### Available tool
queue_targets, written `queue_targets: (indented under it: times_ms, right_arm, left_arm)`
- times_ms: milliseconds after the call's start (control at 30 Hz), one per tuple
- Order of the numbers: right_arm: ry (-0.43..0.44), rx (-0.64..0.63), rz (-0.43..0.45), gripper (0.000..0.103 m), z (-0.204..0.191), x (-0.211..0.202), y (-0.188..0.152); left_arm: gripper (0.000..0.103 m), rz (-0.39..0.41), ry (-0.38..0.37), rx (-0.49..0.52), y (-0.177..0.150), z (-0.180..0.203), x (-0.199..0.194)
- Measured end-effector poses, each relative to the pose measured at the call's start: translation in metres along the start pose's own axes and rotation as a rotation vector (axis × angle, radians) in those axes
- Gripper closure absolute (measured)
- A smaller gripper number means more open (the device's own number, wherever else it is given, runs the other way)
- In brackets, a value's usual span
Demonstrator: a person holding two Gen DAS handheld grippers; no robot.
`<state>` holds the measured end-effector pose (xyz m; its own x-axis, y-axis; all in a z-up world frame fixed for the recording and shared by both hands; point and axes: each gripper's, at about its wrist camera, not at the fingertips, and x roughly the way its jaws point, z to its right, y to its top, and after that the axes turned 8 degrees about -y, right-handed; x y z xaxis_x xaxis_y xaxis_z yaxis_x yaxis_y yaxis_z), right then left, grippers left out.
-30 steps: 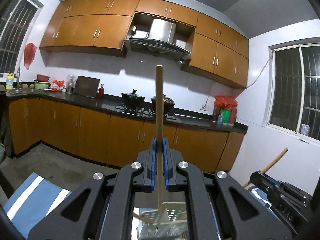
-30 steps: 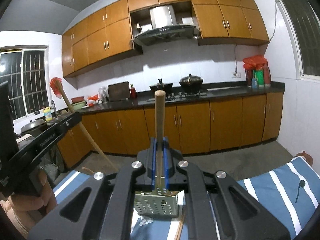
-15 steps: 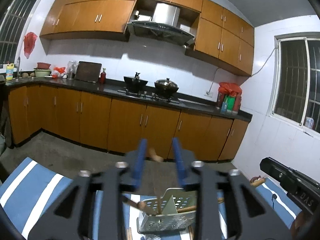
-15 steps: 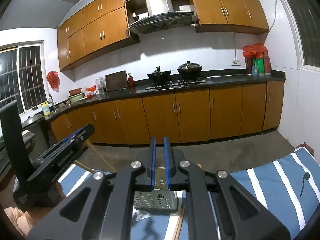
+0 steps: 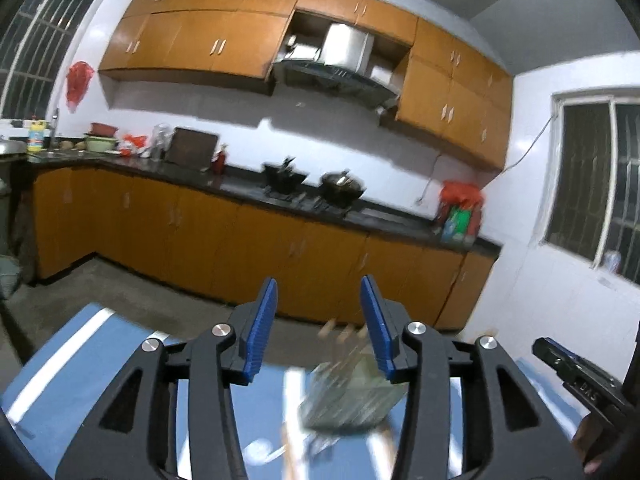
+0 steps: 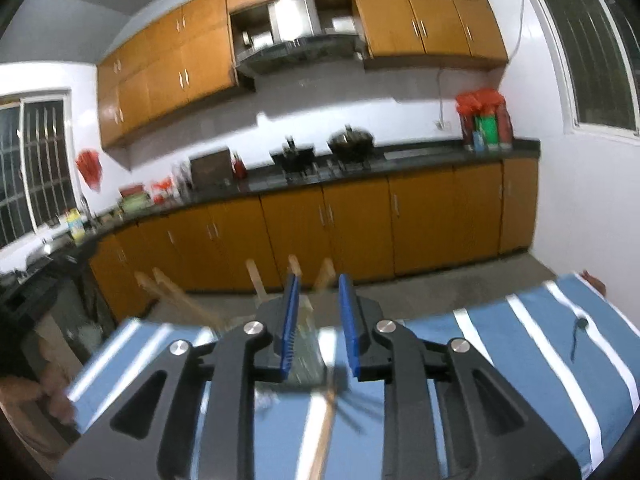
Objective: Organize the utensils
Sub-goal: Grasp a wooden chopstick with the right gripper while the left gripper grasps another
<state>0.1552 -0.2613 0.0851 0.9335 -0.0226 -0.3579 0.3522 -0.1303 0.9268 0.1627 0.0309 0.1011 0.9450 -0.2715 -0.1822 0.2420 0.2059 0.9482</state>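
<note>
Kitchen with orange cabinets and a dark counter (image 6: 420,158) behind; work surface is a blue cloth with white stripes (image 6: 520,352). My left gripper (image 5: 318,320) is spread wide with nothing between its blue pads (image 5: 260,320); my right gripper (image 6: 318,320) is parted too, more narrowly, and likewise empty. Just beyond both sets of tips stands the perforated metal utensil holder (image 5: 352,396), heavily motion-blurred in both views, with several wooden handles (image 5: 344,330) rising out of it; from the right wrist view these handles (image 6: 294,266) lean at different angles, and two more to the left may be the same kind, though blur stops me confirming. A loose wooden utensil (image 6: 324,424) lies on the cloth just in front of the holder, its head end not resolvable. Judgement: both hands are between picks, and that loose piece is the next candidate. To do it well: steady the wrist first, straddle the handle squarely with the pads, close on the handle away from the holder wall, lift clear, then lower it vertically into a free gap so the handles already standing are not knocked over.
</note>
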Motion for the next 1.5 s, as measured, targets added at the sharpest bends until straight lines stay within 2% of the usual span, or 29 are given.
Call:
queue_targets:
  times_ms: [67, 133, 233, 300, 433, 633, 700, 867, 1067, 1233, 1500]
  right_arm:
    - [-0.018, -0.011, -0.083, 0.081, 0.004, 0.012, -0.028]
    - [-0.021, -0.015, -0.195, 0.081, 0.006, 0.028, -0.058]
    - [0.000, -0.034, -0.368, 0.082, 0.002, 0.050, -0.112]
    - [0.009, -0.056, -0.429, 0.083, -0.004, 0.056, -0.137]
    - [0.022, -0.070, -0.511, 0.084, -0.015, 0.063, -0.168]
    - [0.023, -0.088, -0.546, 0.088, -0.019, 0.067, -0.178]
    - [0.019, -0.102, -0.544, 0.092, -0.020, 0.067, -0.179]
    - [-0.064, -0.090, -0.529, 0.095, -0.010, 0.071, -0.176]
    - [-0.100, -0.058, -0.527, 0.095, 0.008, 0.074, -0.174]
    - [-0.101, -0.058, -0.525, 0.095, 0.010, 0.073, -0.175]
    - [-0.112, -0.077, -0.519, 0.093, 0.008, 0.072, -0.175]
  left_arm:
    - [0.058, -0.049, 0.047, 0.014, -0.018, -0.007, -0.003]
    - [0.058, -0.137, 0.092, 0.026, -0.046, -0.017, -0.001]
    - [0.058, -0.279, 0.118, 0.012, -0.087, -0.030, 0.006]
    - [0.060, -0.368, 0.113, -0.027, -0.114, -0.037, 0.009]
    - [0.063, -0.465, 0.098, -0.059, -0.145, -0.040, 0.013]
    - [0.066, -0.533, 0.060, -0.054, -0.167, -0.031, 0.019]
    - [0.068, -0.546, 0.043, -0.051, -0.171, -0.027, 0.021]
    - [0.076, -0.594, -0.001, -0.057, -0.184, -0.020, 0.027]
    - [0.082, -0.641, -0.030, -0.046, -0.197, -0.011, 0.031]
    - [0.086, -0.678, -0.025, -0.017, -0.205, -0.005, 0.037]
    - [0.088, -0.682, 0.010, 0.023, -0.208, 0.002, 0.043]
